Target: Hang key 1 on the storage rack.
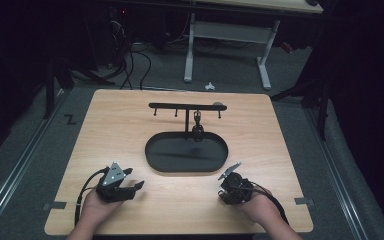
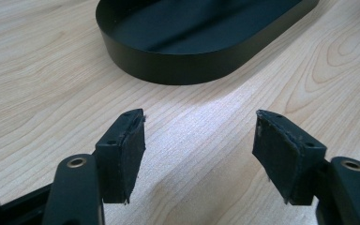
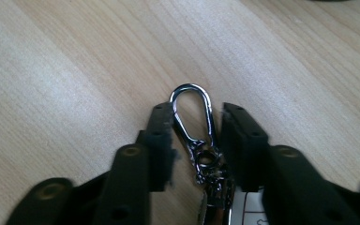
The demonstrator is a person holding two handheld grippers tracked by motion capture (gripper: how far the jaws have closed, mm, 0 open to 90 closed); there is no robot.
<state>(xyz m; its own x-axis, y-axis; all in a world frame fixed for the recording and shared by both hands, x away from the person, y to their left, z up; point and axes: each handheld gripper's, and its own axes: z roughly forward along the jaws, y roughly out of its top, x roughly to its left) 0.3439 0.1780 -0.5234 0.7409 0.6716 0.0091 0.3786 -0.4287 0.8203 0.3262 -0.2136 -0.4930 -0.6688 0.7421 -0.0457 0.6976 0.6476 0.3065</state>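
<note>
A black oval tray [image 1: 152,160] sits mid-table with a black hook rack [image 1: 185,106] rising from its far side. A dark keychain [image 1: 197,131] hangs from one hook. My left gripper [image 1: 136,184] rests at the front left; in the left gripper view it [image 2: 199,136] is open over bare wood, facing the tray's wall [image 2: 178,70]. At the front right is my right gripper [image 1: 225,190]. In the right gripper view it [image 3: 198,115] is shut on a second keychain [image 3: 206,157], whose silver clip pokes out past the jaws just above the tabletop.
The wooden table [image 1: 120,125] has open surface on both sides of the tray. Other hooks on the rack hang bare. Behind the table stand a white desk frame [image 1: 265,60] and cables on the dark floor.
</note>
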